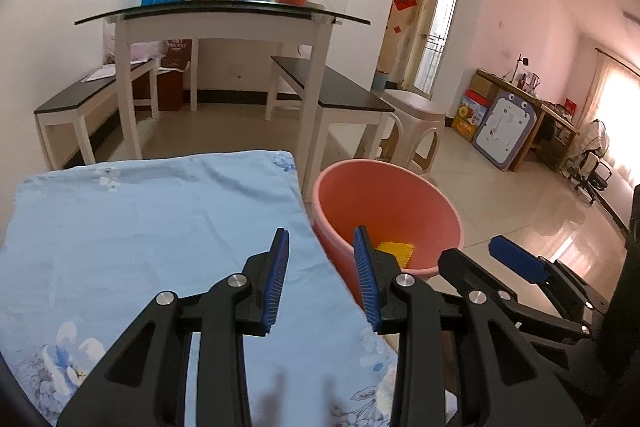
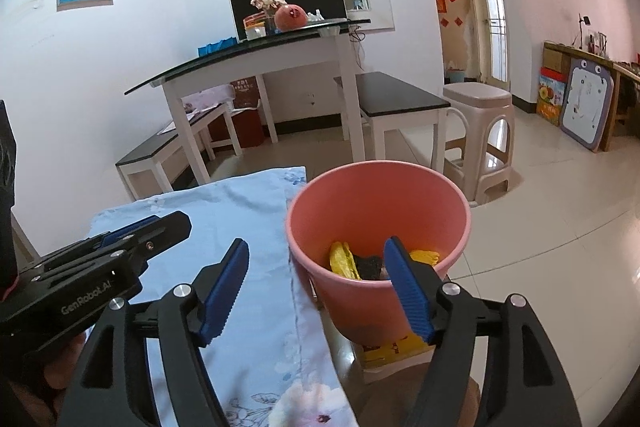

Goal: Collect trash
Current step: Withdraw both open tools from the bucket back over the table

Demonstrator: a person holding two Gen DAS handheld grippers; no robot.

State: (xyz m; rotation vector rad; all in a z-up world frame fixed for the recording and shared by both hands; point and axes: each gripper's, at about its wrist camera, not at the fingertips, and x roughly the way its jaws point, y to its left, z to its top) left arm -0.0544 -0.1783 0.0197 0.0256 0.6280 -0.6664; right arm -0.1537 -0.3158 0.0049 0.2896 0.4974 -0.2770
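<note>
Nearest the left wrist camera, the left gripper [image 1: 322, 275] holds its blue-padded jaws partly apart with nothing between them, poised above the right edge of the table [image 1: 140, 227], which is covered by a pale blue flowered cloth. At about four o'clock in that view the right gripper [image 1: 516, 259] shows only from the side. The right wrist camera sees it head-on: the right gripper [image 2: 316, 291] has its jaws spread wide and empty, the right finger overlapping the near rim of the pink bucket [image 2: 400, 187], while the left gripper enters at nine o'clock, its black body lettered in white. The bucket stands just beside the table's right edge, at about one o'clock from each pair of jaws. From the left only a scrap of yellow trash [image 1: 396, 251] shows at its bottom; the right view looks deeper and reveals yellow wrappers [image 2: 344, 261] and a dark crumpled lump [image 2: 368, 265] lying inside, plus a yellow packet [image 2: 390, 349] under the bucket's base. Farther off at twelve o'clock stand a glass-topped dining table [image 2: 240, 61] with benches and a plastic stool [image 2: 480, 115].
</note>
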